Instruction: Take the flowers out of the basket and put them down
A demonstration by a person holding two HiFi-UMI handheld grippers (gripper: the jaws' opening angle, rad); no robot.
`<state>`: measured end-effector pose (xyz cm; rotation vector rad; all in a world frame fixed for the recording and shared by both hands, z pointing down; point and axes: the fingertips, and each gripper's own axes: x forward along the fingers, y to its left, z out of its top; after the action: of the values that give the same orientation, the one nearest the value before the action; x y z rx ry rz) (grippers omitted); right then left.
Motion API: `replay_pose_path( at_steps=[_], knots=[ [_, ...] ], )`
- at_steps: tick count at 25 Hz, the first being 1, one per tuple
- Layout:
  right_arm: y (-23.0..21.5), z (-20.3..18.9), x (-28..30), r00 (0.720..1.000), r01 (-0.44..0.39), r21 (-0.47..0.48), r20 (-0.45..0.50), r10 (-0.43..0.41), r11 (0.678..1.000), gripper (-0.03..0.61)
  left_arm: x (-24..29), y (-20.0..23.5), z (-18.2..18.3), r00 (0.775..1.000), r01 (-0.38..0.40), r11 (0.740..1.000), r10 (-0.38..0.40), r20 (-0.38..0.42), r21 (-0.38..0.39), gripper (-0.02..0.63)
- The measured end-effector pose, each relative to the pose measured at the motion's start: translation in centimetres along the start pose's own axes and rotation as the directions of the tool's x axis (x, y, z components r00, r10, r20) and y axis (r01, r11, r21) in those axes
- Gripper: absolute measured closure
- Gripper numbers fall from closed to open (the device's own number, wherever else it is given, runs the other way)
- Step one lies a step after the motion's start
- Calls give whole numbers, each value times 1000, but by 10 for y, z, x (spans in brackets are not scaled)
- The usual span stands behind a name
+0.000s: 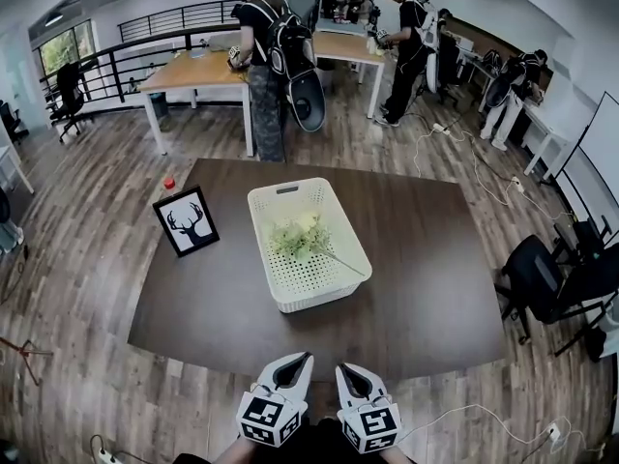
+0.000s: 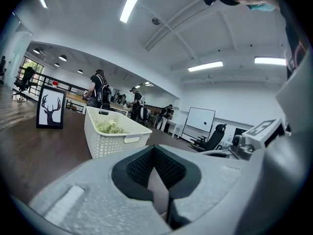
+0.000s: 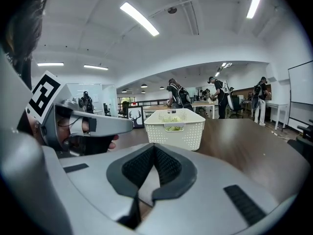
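Note:
A white perforated basket [image 1: 334,259] stands in the middle of the dark brown table [image 1: 426,259]. Pale green and white flowers [image 1: 300,236] lie inside it, with a stem reaching toward its near right corner. My left gripper [image 1: 304,360] and right gripper [image 1: 344,368] hover side by side over the table's near edge, both shut and empty, well short of the basket. In the left gripper view the basket [image 2: 115,138] with the flowers [image 2: 110,128] sits ahead on the left. In the right gripper view the basket [image 3: 176,130] is straight ahead, with the left gripper [image 3: 128,126] alongside.
A black-framed deer picture [image 1: 186,220] stands on the table left of the basket. A small red object [image 1: 169,183] sits beyond the table's far left corner. A black office chair [image 1: 542,280] stands to the right. People stand at desks [image 1: 198,73] in the background.

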<state>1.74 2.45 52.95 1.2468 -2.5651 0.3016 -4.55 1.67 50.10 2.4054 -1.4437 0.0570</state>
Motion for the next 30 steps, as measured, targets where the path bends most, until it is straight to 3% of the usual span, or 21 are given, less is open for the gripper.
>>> replay_pose_path(
  at_steps=[16,22,30],
  knots=[
    [14,13,44,997,71,51,9,-72,996,572,11,56,20,998,63,998,-63,-4,3,609],
    [4,27,54,996,69,62,53,-73,996,574,18,70,26,1000,26,1000,-26,5,-5,609],
    [-14,42,75,999,-8,32,46,6,999,574,36,79,37,999,-40,999,40,13,-26,611]
  ],
)
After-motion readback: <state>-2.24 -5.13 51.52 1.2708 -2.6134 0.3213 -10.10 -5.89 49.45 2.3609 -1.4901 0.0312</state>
